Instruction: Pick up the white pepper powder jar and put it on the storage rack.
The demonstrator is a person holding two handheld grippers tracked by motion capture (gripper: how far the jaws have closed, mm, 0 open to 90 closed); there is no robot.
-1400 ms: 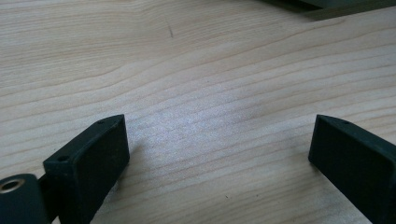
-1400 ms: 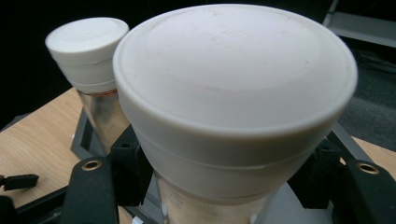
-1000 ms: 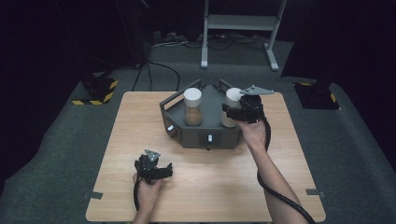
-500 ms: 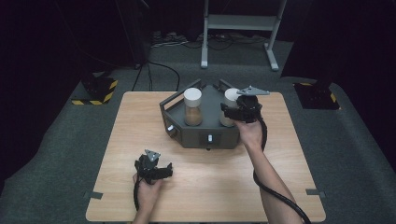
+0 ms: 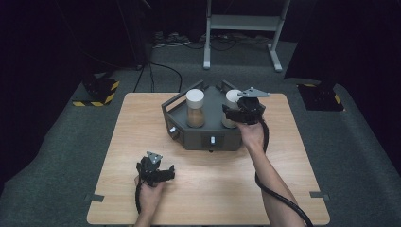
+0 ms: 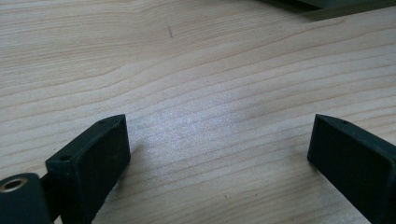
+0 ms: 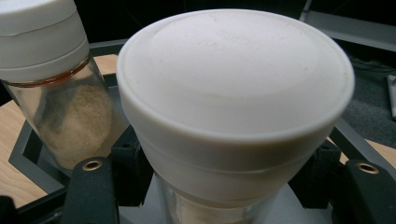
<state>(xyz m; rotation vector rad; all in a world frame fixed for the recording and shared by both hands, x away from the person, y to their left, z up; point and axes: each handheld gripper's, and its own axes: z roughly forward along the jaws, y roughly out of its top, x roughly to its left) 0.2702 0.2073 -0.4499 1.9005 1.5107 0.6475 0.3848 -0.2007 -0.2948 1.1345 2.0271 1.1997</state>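
**Right tongs clamped on the right-hand jar, left tongs idle**

Against the frames of the last second almost nothing has shifted: both hands and both jars sit where they were, which suggests the grip is made and the lift or twist has not begun.

The right tongs (image 5: pixel 235 115) are pinching the glass jar with the white plastic cap (image 5: pixel 232 100) just under its cap; in the right gripper view the black pads (image 7: pixel 133 172) press the glass from both sides below the cap (image 7: pixel 233 93). That jar stands upright in the dark grey angular metal holder (image 5: pixel 198 139), at about 1 o'clock from the centre of the pale wooden bench (image 5: pixel 208 189). Its neighbour, a second white-capped glass jar of tan powder (image 5: pixel 195 109), stands just beside it at 12 o'clock, untouched.

The left tongs (image 5: pixel 158 171) rest low at about 7 o'clock, spread wide over bare wood (image 6: pixel 210 93) with nothing between them.

Hard to judge: the held jar's base and seat are hidden behind the cap and hand, so whether it has cleared the holder cannot be told, and its contents barely show
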